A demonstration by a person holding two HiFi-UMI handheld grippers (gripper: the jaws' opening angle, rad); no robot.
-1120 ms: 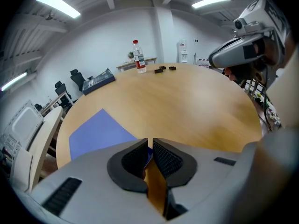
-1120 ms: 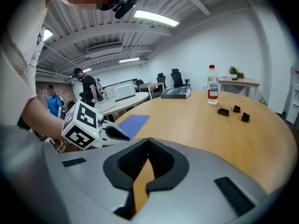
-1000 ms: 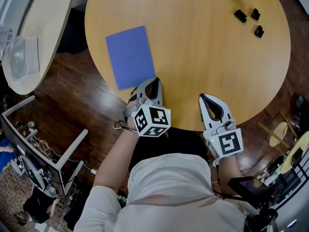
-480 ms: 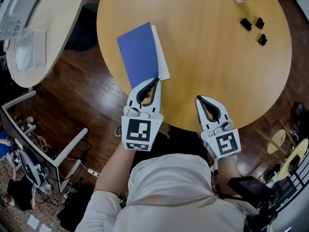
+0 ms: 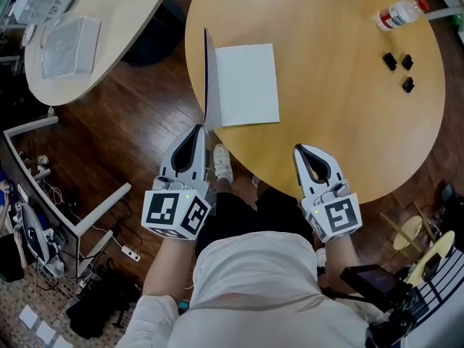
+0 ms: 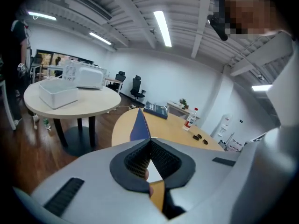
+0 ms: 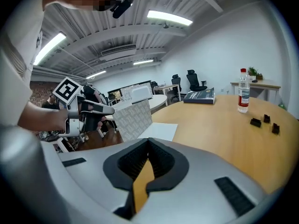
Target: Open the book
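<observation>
The book lies on the round wooden table (image 5: 341, 114) near its left edge, with its white first page (image 5: 246, 84) showing. Its blue cover (image 5: 206, 78) stands upright, seen edge-on in the head view. My left gripper (image 5: 199, 127) is shut on the cover's near corner, just off the table's rim. In the left gripper view the blue cover (image 6: 139, 125) rises from between the closed jaws. My right gripper (image 5: 303, 149) is shut on nothing over the table's near edge, right of the book. The right gripper view shows the cover's patterned inner side (image 7: 133, 118) and the page (image 7: 159, 130).
A water bottle (image 5: 397, 14) and three small black pieces (image 5: 399, 67) sit at the table's far right. A dark book (image 7: 200, 96) lies at the far side. A second round table (image 5: 94, 27) with a clear box (image 5: 69, 46) stands to the left. A metal frame (image 5: 65, 216) stands on the floor.
The left gripper rose and swung left with the blue cover, bringing it from flat to upright and baring the white page. The right gripper stayed near the table's edge.
</observation>
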